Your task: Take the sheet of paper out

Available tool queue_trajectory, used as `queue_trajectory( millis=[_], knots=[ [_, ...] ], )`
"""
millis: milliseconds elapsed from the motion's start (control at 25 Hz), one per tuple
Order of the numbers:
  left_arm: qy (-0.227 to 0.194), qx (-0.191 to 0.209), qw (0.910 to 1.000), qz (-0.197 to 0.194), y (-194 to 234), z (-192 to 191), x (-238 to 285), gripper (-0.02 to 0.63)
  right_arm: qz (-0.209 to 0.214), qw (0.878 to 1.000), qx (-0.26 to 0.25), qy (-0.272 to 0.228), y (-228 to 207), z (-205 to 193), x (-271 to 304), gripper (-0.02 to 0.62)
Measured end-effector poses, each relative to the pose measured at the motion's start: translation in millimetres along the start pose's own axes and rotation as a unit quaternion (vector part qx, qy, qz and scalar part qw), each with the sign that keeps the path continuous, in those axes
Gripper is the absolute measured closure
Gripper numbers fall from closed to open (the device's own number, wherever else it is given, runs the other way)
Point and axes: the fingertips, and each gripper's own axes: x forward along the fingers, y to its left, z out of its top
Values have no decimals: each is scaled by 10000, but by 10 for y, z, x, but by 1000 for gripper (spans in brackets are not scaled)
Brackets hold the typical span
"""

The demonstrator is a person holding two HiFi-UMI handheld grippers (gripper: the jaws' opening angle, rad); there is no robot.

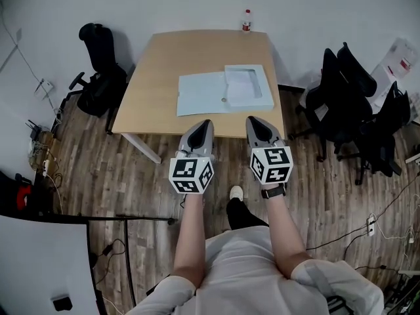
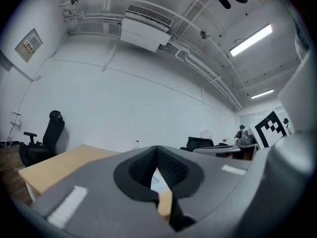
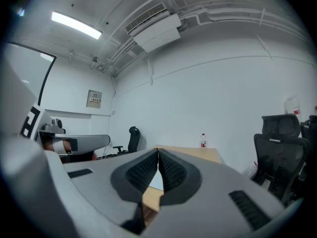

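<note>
**Before either jaw opens: line up on the folder**

Left hand-held gripper [image 1: 205, 123] and right hand-held gripper [image 1: 253, 121] are both clenched with nothing between the jaws. They're held roughly level, side by side at the near edge of the counter [image 1: 157, 64].

Sheet of paper [image 1: 241, 84] looks to sit in the right half of a pale blue folder [image 1: 200, 96] lying open on the counter's front right. Can't tell if a flap or pocket covers it. Bottle [image 1: 247, 20] is at the far edge, well clear.

My read: approach phase, nothing touched yet. To do it well:
- Open the jaws before reaching the folder.
- Pin the folder's left leaf with the left one so it can't slide.
- Bring the right one in low and flat to a free paper edge.
- Pinch the sheet only and pull parallel to the counter.

Risks: grabbing folder and paper together, or creasing the sheet.
</note>
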Motion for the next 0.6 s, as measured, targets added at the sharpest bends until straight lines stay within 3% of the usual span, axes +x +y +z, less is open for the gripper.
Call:
queue_trajectory(
  millis=[600],
  knots=[
    [195,225,9993,-229,286,70,1760,597,-143,9992,266,-244,-1202,312,1244,581]
  ],
)
